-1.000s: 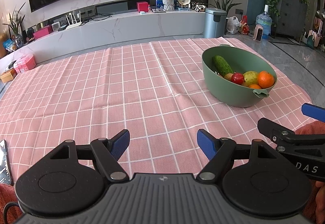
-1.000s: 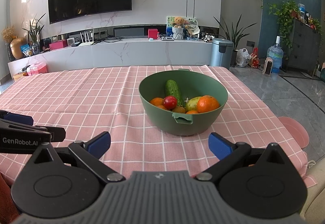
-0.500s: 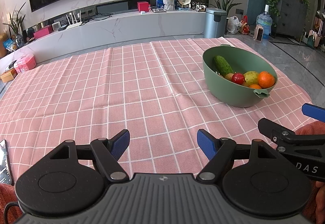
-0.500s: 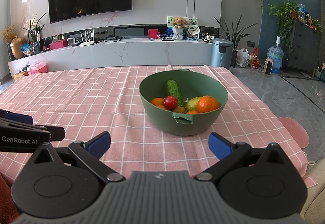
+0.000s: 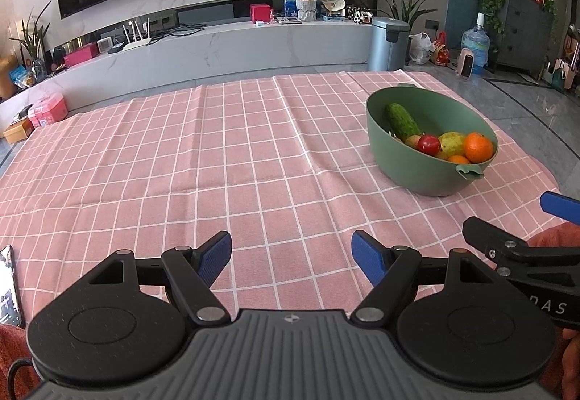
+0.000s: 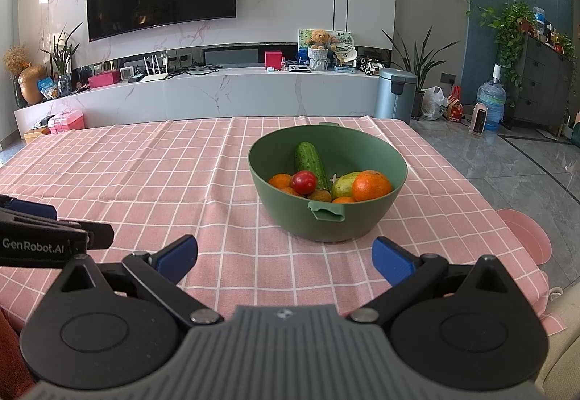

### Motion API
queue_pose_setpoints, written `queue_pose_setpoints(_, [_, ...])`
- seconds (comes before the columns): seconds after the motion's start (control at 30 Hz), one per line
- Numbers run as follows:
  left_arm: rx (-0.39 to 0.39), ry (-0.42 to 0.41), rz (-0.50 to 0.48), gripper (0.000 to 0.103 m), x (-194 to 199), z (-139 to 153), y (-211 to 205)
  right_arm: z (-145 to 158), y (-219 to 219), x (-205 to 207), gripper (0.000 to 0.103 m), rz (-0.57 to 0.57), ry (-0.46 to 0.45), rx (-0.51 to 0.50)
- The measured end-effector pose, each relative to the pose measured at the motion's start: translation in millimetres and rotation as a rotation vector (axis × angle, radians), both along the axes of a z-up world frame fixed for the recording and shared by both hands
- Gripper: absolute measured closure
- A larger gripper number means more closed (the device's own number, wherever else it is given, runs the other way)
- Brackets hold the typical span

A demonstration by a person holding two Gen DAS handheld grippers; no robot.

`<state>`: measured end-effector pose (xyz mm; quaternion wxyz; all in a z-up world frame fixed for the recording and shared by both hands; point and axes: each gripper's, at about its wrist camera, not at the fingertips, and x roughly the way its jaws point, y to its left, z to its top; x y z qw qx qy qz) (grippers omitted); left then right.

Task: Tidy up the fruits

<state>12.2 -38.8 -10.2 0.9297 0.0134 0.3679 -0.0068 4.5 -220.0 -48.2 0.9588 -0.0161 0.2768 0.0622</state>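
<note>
Pink checked cloth (image 5: 224, 161) covers the worktop. At its far left edge in the left wrist view lies a phone (image 5: 8, 286). The left tool (image 5: 291, 255) hangs low over bare cloth, its 2 blue pads (image 5: 214, 257) wide apart with nothing between them. Right of it sits the green bowl (image 5: 417, 168), well apart from both tools. Inside, a cucumber (image 6: 310, 162) leans against the far wall; in front of it lie a tomato (image 6: 303, 182), a mango (image 6: 344, 184), a large orange (image 6: 371, 185) and smaller oranges (image 6: 280, 180). The right tool (image 6: 284, 257) faces the bowl from the near side, its fingers also spread and empty. Off the worktop's right edge shows a pink stool (image 6: 527, 237).
</note>
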Motion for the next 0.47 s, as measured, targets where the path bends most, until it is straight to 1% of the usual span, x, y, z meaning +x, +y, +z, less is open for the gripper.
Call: queue_pose_setpoints(0.47, [0.000, -0.010, -0.004, 0.015, -0.3, 4.4, 2.6, -0.3, -1.7, -0.3, 0.005, 0.001, 0.001, -0.005])
